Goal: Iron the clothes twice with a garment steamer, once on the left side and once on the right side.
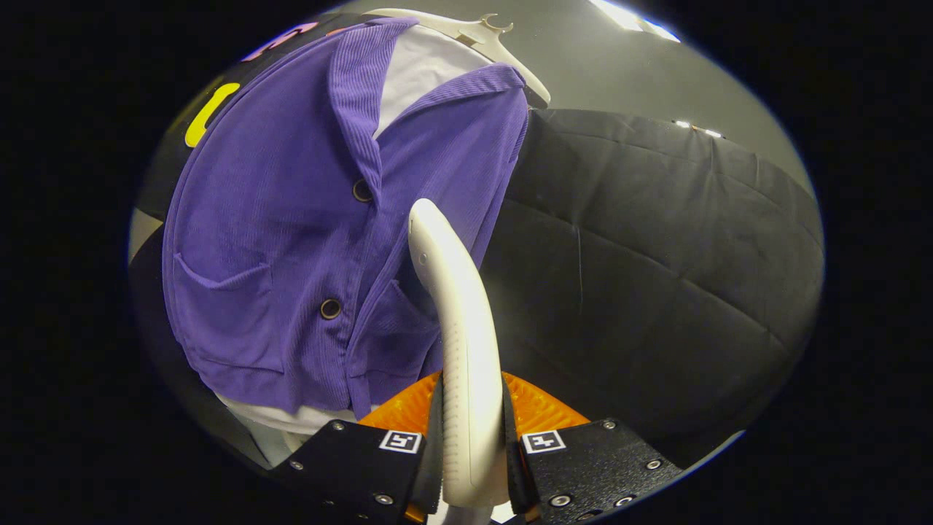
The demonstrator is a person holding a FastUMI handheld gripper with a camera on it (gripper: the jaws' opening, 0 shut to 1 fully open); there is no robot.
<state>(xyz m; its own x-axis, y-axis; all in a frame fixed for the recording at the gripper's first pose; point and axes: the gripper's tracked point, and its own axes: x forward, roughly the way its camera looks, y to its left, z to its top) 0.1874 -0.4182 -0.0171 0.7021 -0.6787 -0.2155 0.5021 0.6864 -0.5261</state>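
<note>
Tool (472, 452) clamped on garment steamer (459, 328) handle, both fingers pressing. Steamer head near purple shirt (291, 240) on hanger (481, 33), by right front panel; contact probably not made. Keep head flat on fabric, stroke slow and straight along panel.

Ceiling lights (633, 16) above the jacket (306, 219) burn out to white. Glare sits on the steamer (466, 350) where the tool (471, 467) clamps it. The cloth (656, 277) beside the jacket stays dim, its folds faint. Fisheye bending curves the jacket's outline; focus is sharp throughout.
</note>
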